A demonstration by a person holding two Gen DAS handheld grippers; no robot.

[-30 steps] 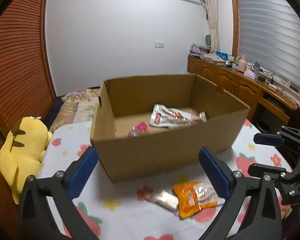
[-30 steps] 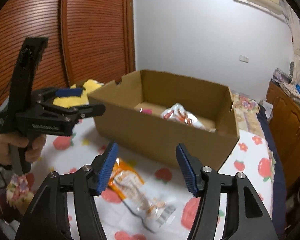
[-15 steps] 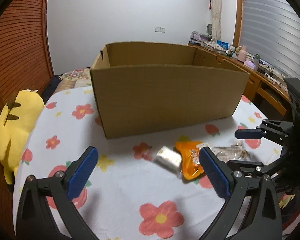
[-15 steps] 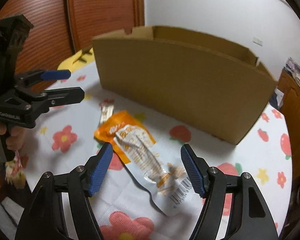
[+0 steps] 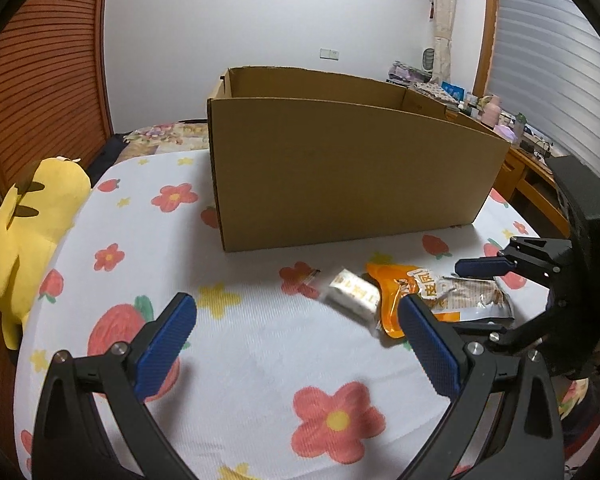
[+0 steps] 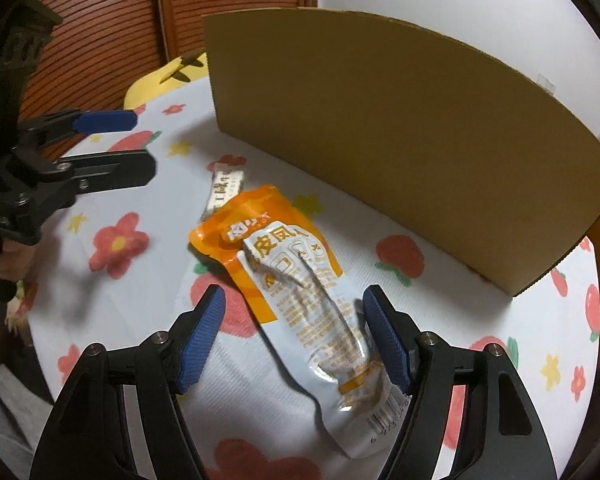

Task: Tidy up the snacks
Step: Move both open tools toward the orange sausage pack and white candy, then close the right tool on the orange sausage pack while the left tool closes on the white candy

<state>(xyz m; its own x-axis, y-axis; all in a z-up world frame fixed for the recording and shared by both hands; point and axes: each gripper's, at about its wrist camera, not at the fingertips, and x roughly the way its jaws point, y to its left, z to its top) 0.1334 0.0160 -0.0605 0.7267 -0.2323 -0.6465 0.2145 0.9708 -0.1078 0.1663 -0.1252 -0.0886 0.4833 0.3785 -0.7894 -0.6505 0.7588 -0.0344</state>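
- The yellow plush toy point(image 5: 32, 220) lies at the far left edge of the flowered cloth point(image 5: 240, 340), well clear of the work.
- The left gripper point(image 5: 296, 344) hangs with its jaws wide and nothing between them. The small white packet point(image 5: 354, 294) lies ahead of it and to the right, just beside the orange one.
- The cardboard box point(image 5: 348, 172) stands upright behind both packets, near wall facing the grippers. Judged from here, any lift must clear that wall.
- The orange snack pouch point(image 6: 296, 280) lies flat on the cloth. Its long axis runs from the box side down towards the right gripper point(image 6: 294, 336).
- That gripper is the nearer one. Its jaws have just been opening and stand wide, straddling the pouch's lower half; the right pad point(image 6: 386, 344) sits at the pouch's edge, with no squeeze visible.
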